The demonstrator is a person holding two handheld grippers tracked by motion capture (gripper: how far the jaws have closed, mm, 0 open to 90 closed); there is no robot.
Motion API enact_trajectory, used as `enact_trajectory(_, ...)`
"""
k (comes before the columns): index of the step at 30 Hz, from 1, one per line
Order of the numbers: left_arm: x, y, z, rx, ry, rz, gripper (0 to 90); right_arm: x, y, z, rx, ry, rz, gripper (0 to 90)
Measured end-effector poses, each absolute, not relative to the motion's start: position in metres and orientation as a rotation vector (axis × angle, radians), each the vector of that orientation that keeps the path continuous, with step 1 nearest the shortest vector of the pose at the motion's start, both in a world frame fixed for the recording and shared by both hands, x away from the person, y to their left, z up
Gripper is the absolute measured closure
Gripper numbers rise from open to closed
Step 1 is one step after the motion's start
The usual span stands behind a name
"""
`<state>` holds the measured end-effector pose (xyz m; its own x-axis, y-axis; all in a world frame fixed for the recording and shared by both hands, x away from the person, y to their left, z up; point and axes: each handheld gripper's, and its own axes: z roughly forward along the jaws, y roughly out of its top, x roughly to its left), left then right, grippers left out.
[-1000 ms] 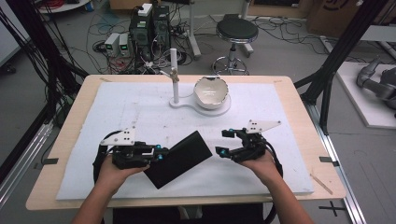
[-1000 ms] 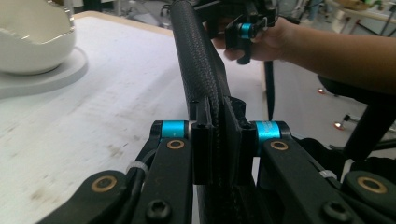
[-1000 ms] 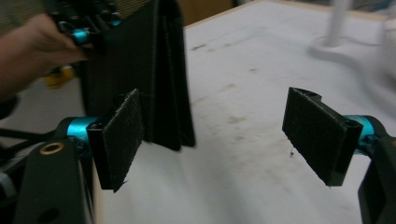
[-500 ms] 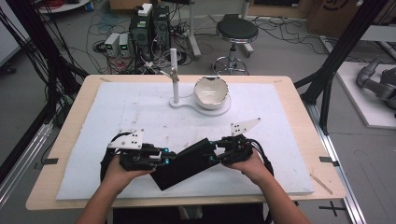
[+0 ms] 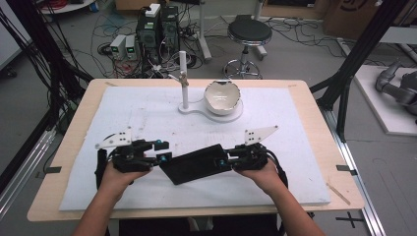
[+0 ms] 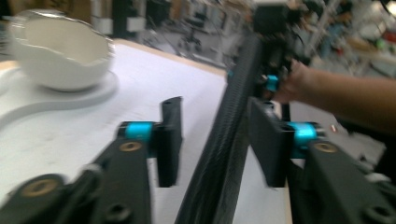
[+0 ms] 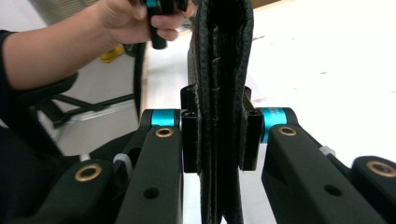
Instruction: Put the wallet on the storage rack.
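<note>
Between both tools, black leather wallet [image 5: 196,163], flat, folded shut.

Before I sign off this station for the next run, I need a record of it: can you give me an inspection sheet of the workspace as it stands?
Surface: wooden table covered by a white mat, faintly marked.
Job's things: black wallet, folded, held between both grippers above the mat's near half.
Clutter: white bowl with a chipped rim on a white base; a white post rises from the same base.
Grippers: right gripper shut on the wallet's edge; left gripper open, jaws either side of the wallet's other end.
Cables: black cable trails beside the left hand.
Surroundings: stool, computer boxes and loose wires on the floor.
</note>
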<state>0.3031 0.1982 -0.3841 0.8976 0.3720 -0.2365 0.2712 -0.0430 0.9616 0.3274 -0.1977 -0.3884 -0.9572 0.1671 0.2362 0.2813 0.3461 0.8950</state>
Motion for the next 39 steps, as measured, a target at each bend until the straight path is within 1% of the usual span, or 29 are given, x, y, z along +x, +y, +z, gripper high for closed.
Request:
enact_trajectory(1,0.303,0.198,-0.384,1.635,0.506,0.087,49.9,0.328,-0.200,-0.387,-0.427,-2.500,-1.693,76.9)
enact_trajectory(2,0.305,0.209,-0.384,1.616,0.548,0.123,46.8,0.328,-0.203,-0.385,-0.439,-2.510,-1.698,77.0)
enact_trajectory(3,0.305,0.209,-0.384,1.616,0.548,0.123,44.2,0.327,-0.206,-0.383,-0.456,-2.514,-1.710,77.1)
enact_trajectory(4,0.306,0.219,-0.386,1.595,0.589,0.152,42.2,0.328,-0.209,-0.381,-0.472,-2.522,-1.728,77.1)
enact_trajectory(5,0.306,0.219,-0.386,1.595,0.589,0.152,41.1,0.328,-0.212,-0.379,-0.497,-2.530,-1.739,77.2)
enact_trajectory(7,0.308,0.233,-0.390,1.576,0.632,0.185,38.9,0.328,-0.219,-0.373,-0.534,-2.550,-1.762,77.2)
enact_trajectory(9,0.308,0.237,-0.391,1.574,0.634,0.197,38.6,0.329,-0.225,-0.368,-0.570,-2.561,-1.785,77.2)
enact_trajectory(10,0.307,0.244,-0.393,1.532,0.639,0.202,38.0,0.329,-0.228,-0.364,-0.582,-2.571,-1.787,77.2)
enact_trajectory(13,0.306,0.253,-0.393,1.528,0.663,0.227,32.5,0.332,-0.233,-0.353,-0.620,-2.622,-1.809,77.2)
enact_trajectory(16,0.306,0.260,-0.395,1.534,0.709,0.255,24.0,0.337,-0.238,-0.341,-0.680,-2.652,-1.833,77.2)
enact_trajectory(18,0.307,0.263,-0.398,1.560,0.739,0.282,20.1,0.341,-0.241,-0.332,-0.721,-2.684,-1.839,77.2)
enact_trajectory(21,0.307,0.265,-0.400,1.582,0.757,0.308,19.6,0.347,-0.244,-0.323,-0.749,-2.704,-1.837,77.2)
enact_trajectory(22,0.307,0.265,-0.401,1.592,0.767,0.319,19.6,0.354,-0.247,-0.313,-0.768,-2.721,-1.837,77.2)
enact_trajectory(26,0.307,0.263,-0.401,1.629,0.770,0.345,19.5,0.367,-0.252,-0.293,-0.825,-2.773,-1.822,77.2)
enact_trajectory(29,0.307,0.261,-0.402,1.637,0.769,0.345,19.5,0.374,-0.254,-0.283,-0.856,-2.797,-1.818,77.2)
enact_trajectory(32,0.308,0.258,-0.403,1.642,0.764,0.331,19.5,0.389,-0.257,-0.265,-0.910,-2.850,-1.797,77.2)
enact_trajectory(39,0.308,0.256,-0.402,1.637,0.755,0.316,19.5,0.419,-0.254,-0.246,-1.002,-2.927,-1.699,77.1)
